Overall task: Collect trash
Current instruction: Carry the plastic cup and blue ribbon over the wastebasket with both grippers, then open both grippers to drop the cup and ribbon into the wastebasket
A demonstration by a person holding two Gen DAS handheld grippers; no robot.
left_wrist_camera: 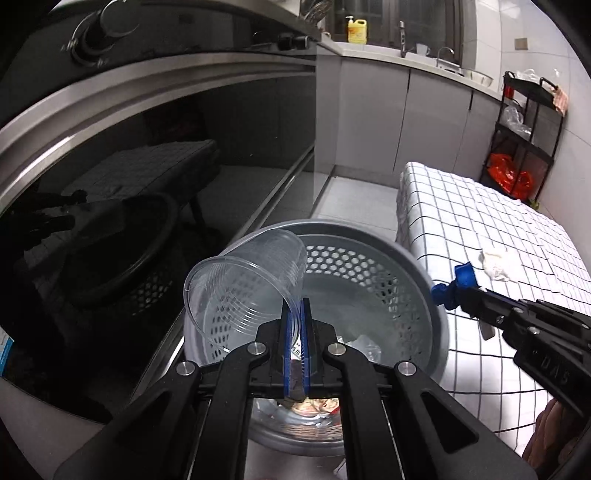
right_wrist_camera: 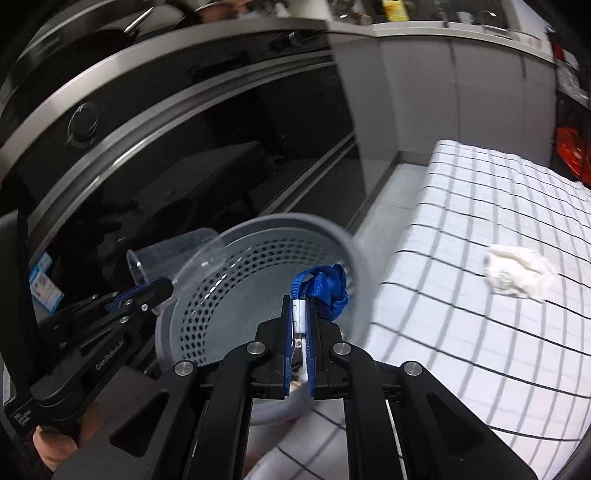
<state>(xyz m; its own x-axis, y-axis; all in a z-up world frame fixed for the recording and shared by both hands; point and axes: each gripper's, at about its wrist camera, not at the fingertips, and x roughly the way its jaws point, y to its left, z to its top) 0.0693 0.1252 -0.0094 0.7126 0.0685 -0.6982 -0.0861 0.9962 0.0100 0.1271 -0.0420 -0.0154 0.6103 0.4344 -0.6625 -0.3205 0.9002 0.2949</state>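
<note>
Left gripper (left_wrist_camera: 295,317) clamps the clear cup (left_wrist_camera: 245,291) above the grey bin (left_wrist_camera: 437,317); right gripper (right_wrist_camera: 302,314) grips the blue lanyard (right_wrist_camera: 325,286). I'd centre both over the bin before releasing (tissue (right_wrist_camera: 517,275) remains on the table).

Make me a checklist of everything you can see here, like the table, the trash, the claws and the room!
Surface: table under a white checked tablecloth.
Job's things: grey perforated waste basket beside the table; clear plastic cup; blue lanyard with metal clip; crumpled white tissue lying on the cloth.
Clutter: wrappers in the basket bottom.
Claws: left claw shut on the cup's wall; right claw shut on the lanyard; both over the basket.
Cables: nothing seen.
Surroundings: dark glossy oven front, grey cabinets, yellow detergent bottle, black shelf trolley.
</note>
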